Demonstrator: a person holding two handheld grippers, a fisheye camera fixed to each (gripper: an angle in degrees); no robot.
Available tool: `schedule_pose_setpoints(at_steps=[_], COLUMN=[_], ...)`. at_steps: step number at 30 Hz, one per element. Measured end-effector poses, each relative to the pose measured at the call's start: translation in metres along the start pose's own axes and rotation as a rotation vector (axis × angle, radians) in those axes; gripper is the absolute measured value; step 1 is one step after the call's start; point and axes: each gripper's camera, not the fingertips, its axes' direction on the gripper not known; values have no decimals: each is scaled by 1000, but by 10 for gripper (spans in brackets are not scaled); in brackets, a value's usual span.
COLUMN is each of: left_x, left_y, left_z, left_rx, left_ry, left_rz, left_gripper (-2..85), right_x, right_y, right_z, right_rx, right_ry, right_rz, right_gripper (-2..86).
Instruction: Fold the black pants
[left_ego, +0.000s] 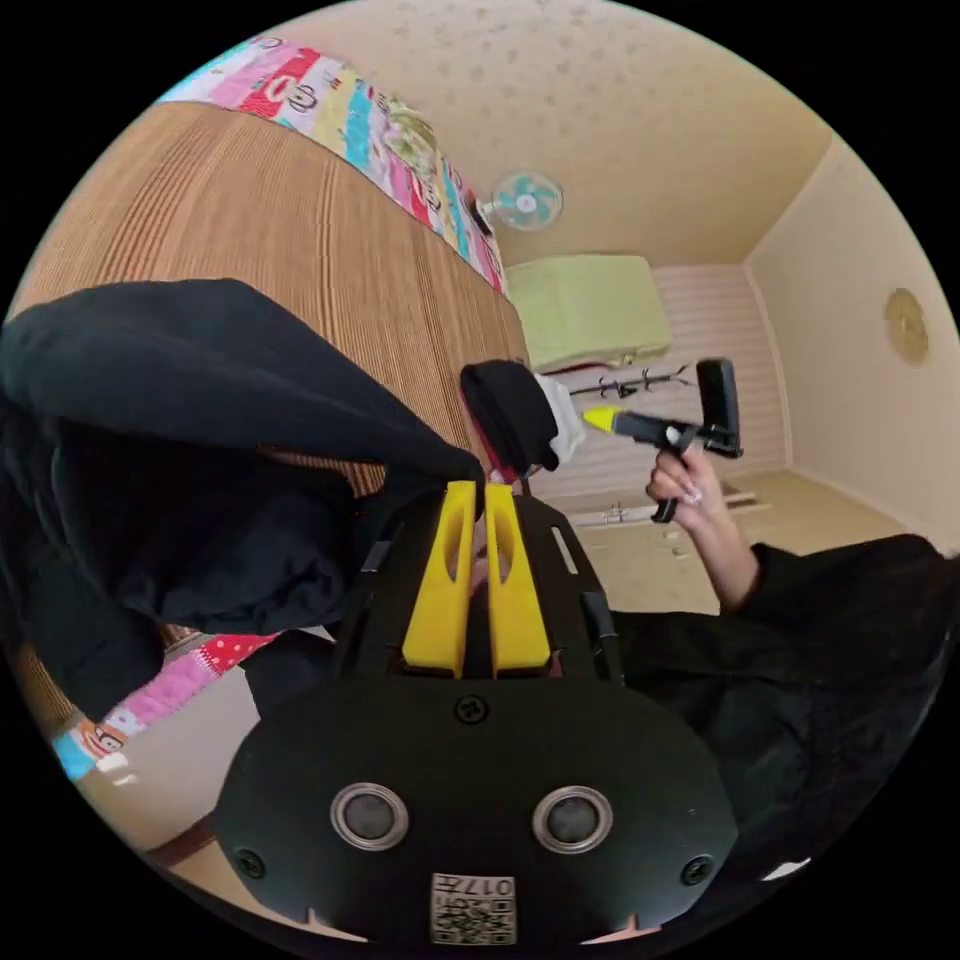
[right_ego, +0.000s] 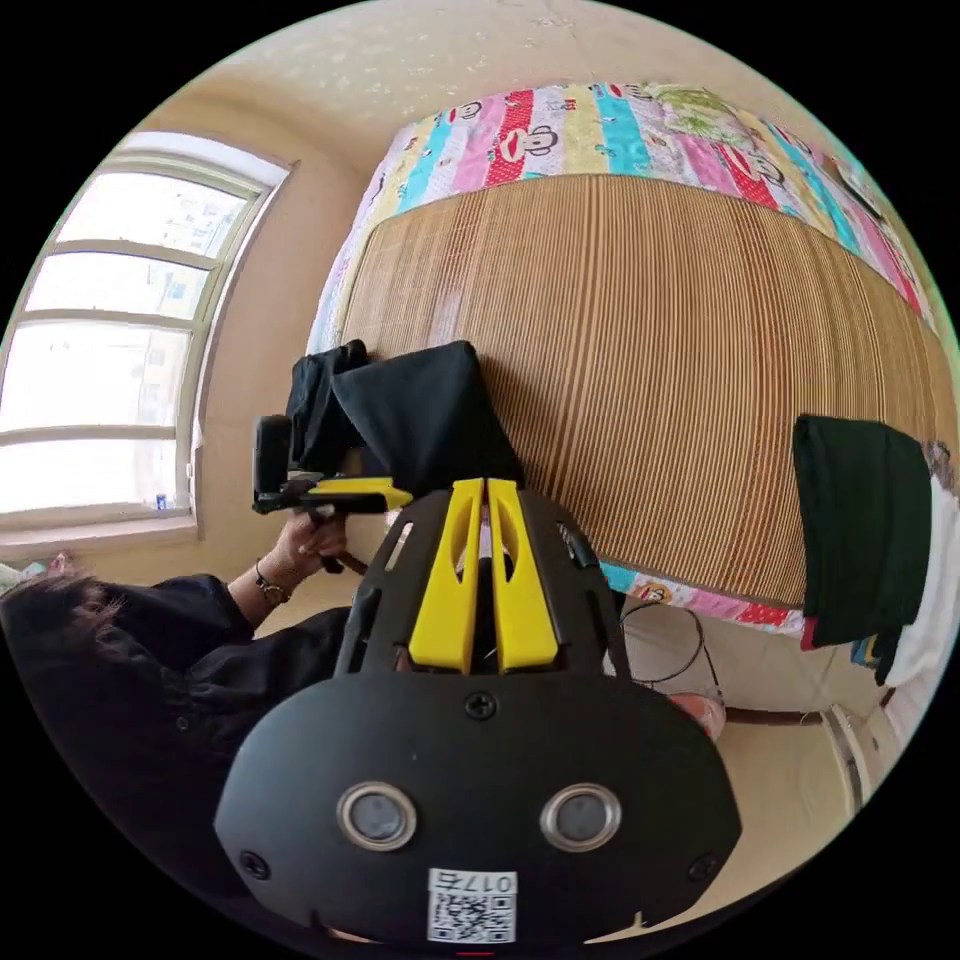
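The black pants (left_ego: 200, 450) hang in a big bunched fold over the brown ribbed mat (left_ego: 300, 230), left of my left gripper (left_ego: 478, 488). Its yellow jaws are shut on an edge of the cloth. In the right gripper view the pants (right_ego: 420, 410) rest on the mat (right_ego: 700, 380), and my left gripper (right_ego: 400, 493) grips their near edge in a person's hand. My right gripper (right_ego: 485, 485) has its jaws together, tips just short of the pants' corner, with no cloth seen between them. It also appears in a hand (left_ego: 600, 418).
A folded pile of dark and white clothes (right_ego: 860, 530) lies at the mat's far end, the same pile (left_ego: 515, 410) behind the right gripper. A colourful cartoon sheet (right_ego: 600, 125) edges the bed. A window (right_ego: 110, 350), a wall fan (left_ego: 525, 200) and the person's black sleeve (left_ego: 820, 640) are near.
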Motion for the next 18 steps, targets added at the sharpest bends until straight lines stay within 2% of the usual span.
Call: schedule_pose_setpoints(at_steps=[3, 4, 7, 11, 13, 14, 15, 16, 18], left_x=[29, 36, 45, 47, 35, 31, 23, 17, 5], left_y=[11, 21, 58, 110, 149, 159, 179, 197, 225], left_z=[49, 55, 42, 4, -35, -46, -67, -88, -117], left_rx=[-124, -129, -69, 29, 168, 212, 308, 424, 643], left_ry=[-36, 35, 197, 144, 142, 148, 163, 201, 300], left_rz=[34, 44, -11, -116, -248, -285, -358, -404, -433], left_gripper=[3, 1, -7, -5, 13, 22, 41, 60, 86], right_x=[-51, -75, -138, -219, -230, -226, -221, -205, -164], right_y=[-66, -91, -136, -181, -191, -193, -192, -197, -209], right_z=[41, 69, 147, 245, 297, 326, 334, 339, 318], right_rx=[-87, -143, -285, -401, -525, -593, -618, -688, -701], right_ry=[-50, -41, 46, 172, 292, 406, 435, 326, 52], right_rz=[-193, -274, -433, -600, -620, -609, -603, -521, -288], right_gripper=[102, 120, 145, 178, 172, 140, 124, 94, 73])
